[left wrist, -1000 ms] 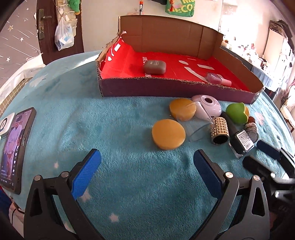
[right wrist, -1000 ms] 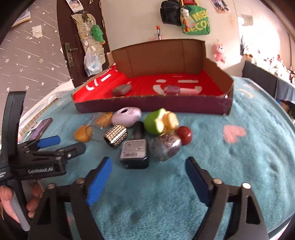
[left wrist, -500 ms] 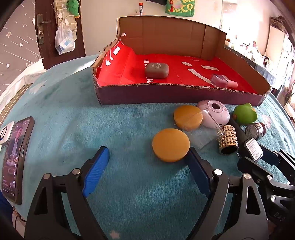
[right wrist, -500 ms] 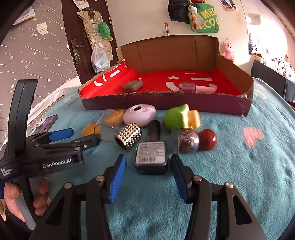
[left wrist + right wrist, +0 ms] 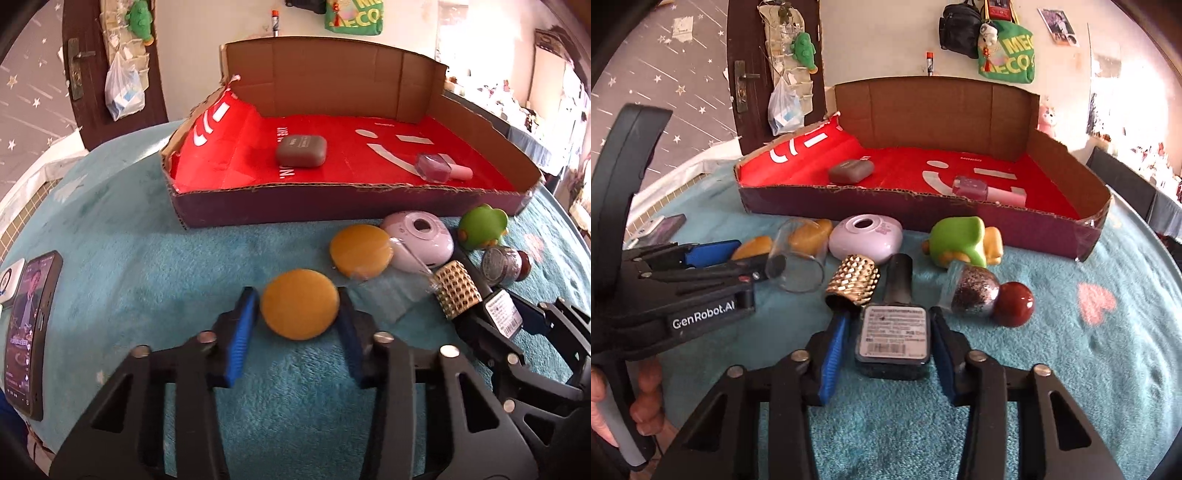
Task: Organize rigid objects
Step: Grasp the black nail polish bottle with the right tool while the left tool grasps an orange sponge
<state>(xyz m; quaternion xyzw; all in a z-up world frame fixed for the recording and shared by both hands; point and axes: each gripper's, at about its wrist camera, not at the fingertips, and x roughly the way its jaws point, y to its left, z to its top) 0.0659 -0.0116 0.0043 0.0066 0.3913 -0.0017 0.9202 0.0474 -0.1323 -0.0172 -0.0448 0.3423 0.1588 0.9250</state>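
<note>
Closing our left gripper [image 5: 299,314] on the stiff, light-looking orange disc [image 5: 300,303] and clamping our right gripper [image 5: 886,343] across the slippery dark bottle [image 5: 893,341], we work near the cardboard box [image 5: 332,212].

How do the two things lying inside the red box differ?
The grey case is a rounded, opaque, squat block; the pink nail polish bottle is see-through with a long pale cap. The case sits near the middle of the cardboard box; the bottle lies on its side toward the right. Both rest on the red floor, apart.
</note>
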